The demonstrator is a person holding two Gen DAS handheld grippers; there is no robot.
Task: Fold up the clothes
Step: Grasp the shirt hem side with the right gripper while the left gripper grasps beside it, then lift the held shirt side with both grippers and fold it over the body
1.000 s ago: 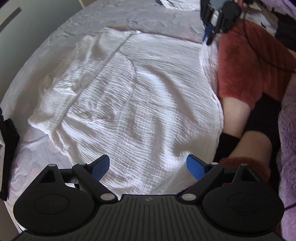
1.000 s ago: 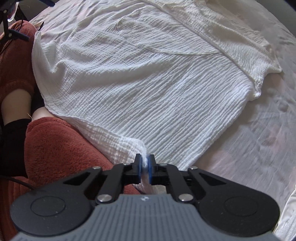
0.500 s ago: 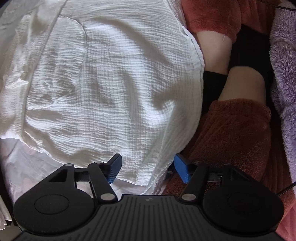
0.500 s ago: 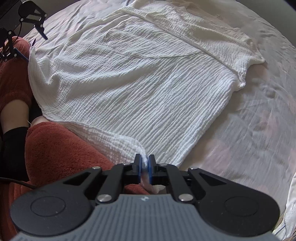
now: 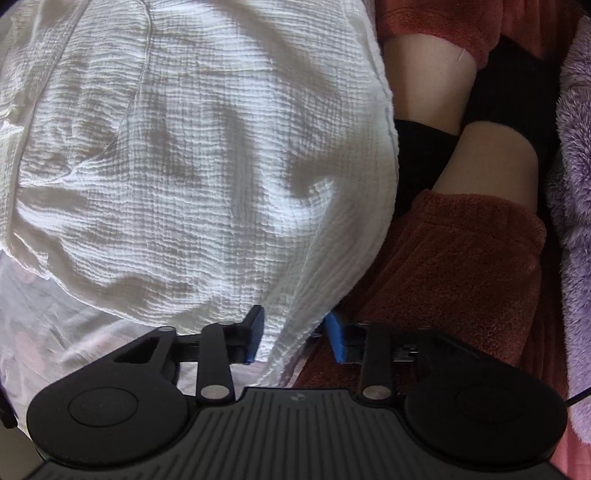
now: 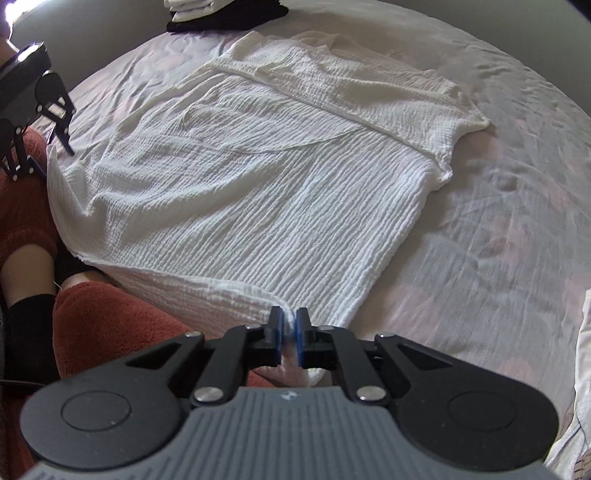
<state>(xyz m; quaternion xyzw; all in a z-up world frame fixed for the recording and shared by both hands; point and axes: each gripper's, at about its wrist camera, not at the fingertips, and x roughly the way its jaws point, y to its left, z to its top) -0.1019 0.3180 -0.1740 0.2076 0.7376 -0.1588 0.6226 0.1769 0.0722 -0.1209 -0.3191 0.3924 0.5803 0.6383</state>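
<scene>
A white crinkled shirt (image 6: 258,192) lies spread flat on the bed, its hem toward me. My right gripper (image 6: 290,334) is shut on one bottom corner of the shirt. In the left wrist view the shirt (image 5: 192,155) fills the frame, and its other bottom corner hangs down between the blue pads of my left gripper (image 5: 295,332). The left jaws stand partly open around that corner, with a gap between cloth and right pad. The left gripper also shows at the left edge of the right wrist view (image 6: 33,122).
The pale bedsheet (image 6: 480,240) surrounds the shirt. A stack of folded black and white clothes (image 6: 225,13) sits at the far edge. The person's legs in rust-red fleece (image 5: 461,266) and black socks (image 5: 421,155) lie along the near edge. A purple fuzzy fabric (image 5: 576,184) is at right.
My left gripper came down to the shirt's near corner and its jaws narrowed around it. My right gripper stayed shut on its corner and rose, pulling back a little.
</scene>
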